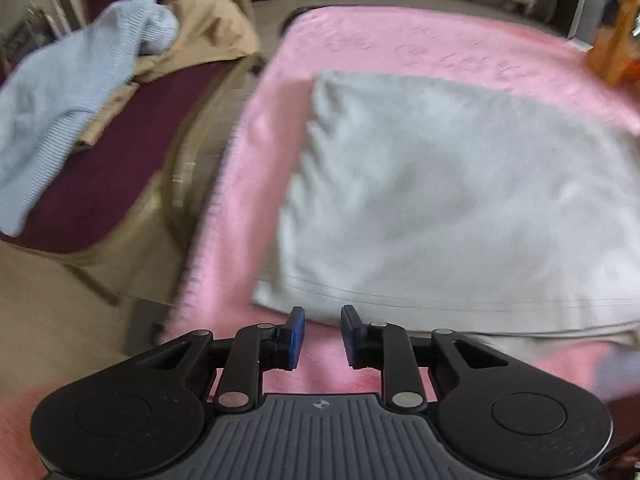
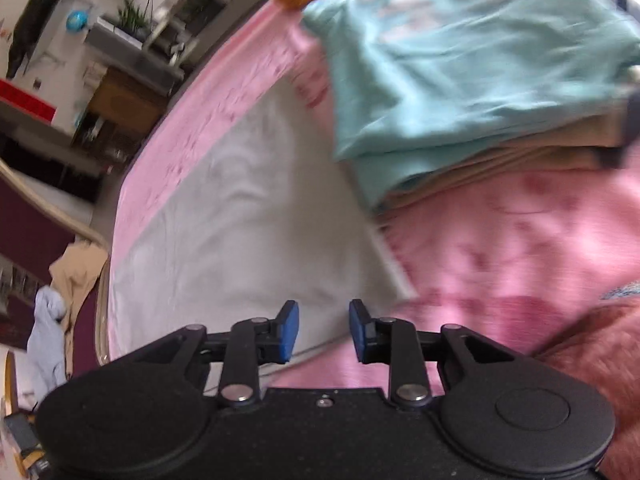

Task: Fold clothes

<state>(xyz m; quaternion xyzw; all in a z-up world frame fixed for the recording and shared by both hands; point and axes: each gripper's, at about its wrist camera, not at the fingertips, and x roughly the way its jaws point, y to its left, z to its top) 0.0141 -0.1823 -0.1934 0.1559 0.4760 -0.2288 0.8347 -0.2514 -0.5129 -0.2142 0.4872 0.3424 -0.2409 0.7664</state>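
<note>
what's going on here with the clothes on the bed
Someone is folding clothes on a pink blanket with a claw in each hand. A pale grey garment lies flat. The left claw and right claw hover open at its near edge, holding nothing. A folded stack topped by a teal garment sits alongside.

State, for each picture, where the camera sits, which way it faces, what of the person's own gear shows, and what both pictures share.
Left wrist: sits on the left tongs, looking down over the grey cloth; chair to the left; open tongs show.
Right wrist: sits on the right tongs, looking down at the grey cloth's corner; folded pile beyond; open tongs show.
Shared: grey cloth, pink blanket, chair.
</note>
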